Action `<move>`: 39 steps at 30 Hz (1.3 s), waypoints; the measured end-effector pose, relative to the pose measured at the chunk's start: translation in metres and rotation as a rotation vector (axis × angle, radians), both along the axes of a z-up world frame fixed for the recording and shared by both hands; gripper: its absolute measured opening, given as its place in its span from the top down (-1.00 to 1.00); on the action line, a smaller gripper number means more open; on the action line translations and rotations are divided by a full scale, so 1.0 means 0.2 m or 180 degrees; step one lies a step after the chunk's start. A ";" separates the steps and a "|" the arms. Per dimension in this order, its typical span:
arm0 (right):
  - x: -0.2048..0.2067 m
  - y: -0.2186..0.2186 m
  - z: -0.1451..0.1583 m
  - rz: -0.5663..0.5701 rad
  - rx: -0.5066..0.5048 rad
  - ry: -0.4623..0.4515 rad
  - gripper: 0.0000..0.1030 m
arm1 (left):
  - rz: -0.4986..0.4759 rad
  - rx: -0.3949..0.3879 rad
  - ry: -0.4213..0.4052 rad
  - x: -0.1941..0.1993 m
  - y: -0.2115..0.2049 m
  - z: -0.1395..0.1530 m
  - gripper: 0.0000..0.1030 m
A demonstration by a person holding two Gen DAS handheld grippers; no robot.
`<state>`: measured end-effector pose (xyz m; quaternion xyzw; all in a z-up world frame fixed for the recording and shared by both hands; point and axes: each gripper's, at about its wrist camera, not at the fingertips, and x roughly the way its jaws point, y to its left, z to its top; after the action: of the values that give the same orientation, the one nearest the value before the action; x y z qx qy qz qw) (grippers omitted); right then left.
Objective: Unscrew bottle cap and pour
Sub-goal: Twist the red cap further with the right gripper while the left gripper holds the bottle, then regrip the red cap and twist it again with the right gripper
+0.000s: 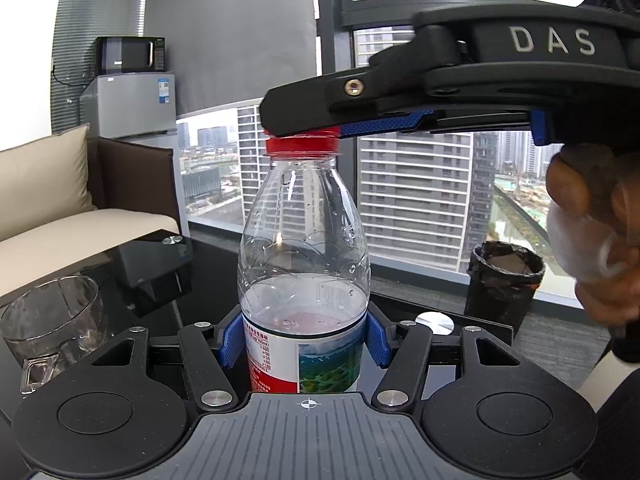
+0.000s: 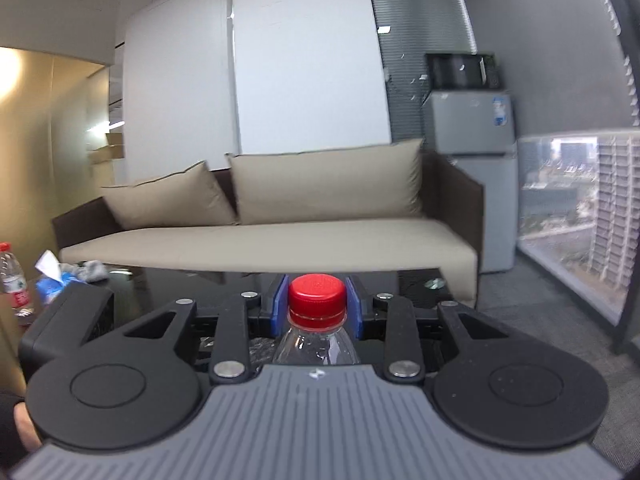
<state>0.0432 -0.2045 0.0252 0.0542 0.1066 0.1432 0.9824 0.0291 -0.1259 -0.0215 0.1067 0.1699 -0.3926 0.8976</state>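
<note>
A clear plastic water bottle (image 1: 304, 248), about half full, stands upright with a red cap (image 1: 301, 145) on it. My left gripper (image 1: 305, 340) is shut on the bottle's labelled body, blue pads on either side. My right gripper (image 2: 317, 305) comes in from the right at cap height, and its blue pads are shut on the red cap (image 2: 317, 294). In the left wrist view the right gripper's black finger (image 1: 320, 108) covers the cap's top. An empty glass mug (image 1: 50, 322) stands on the black table at the left.
The black glass table (image 1: 208, 264) holds a small black box (image 1: 154, 268). A black bin (image 1: 505, 284) stands by the window. A beige sofa (image 2: 280, 236) is beyond the table. A second bottle (image 2: 12, 280) and a blue tissue pack (image 2: 52, 280) sit at far left.
</note>
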 end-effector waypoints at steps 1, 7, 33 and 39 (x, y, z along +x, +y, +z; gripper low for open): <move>-0.01 0.01 0.01 -0.0056 -0.0021 0.0003 0.18 | 0.0000 0.0007 -0.0009 0.00 0.00 0.00 -0.08; -0.06 0.05 0.02 -0.0298 -0.0036 -0.0049 0.01 | 0.0007 0.0028 -0.0018 -0.01 0.00 0.00 -0.08; -0.04 0.11 0.05 0.0132 -0.0468 0.0058 0.38 | 0.0027 0.0005 0.0047 -0.01 0.03 0.00 -0.09; -0.03 0.07 0.10 0.0080 -0.0393 0.0176 0.08 | 0.0026 0.0020 0.0016 -0.01 0.03 0.00 -0.09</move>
<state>0.0379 -0.1897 0.0449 -0.0039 0.1430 0.1472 0.9787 0.0261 -0.1207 -0.0206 0.1078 0.1738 -0.3887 0.8984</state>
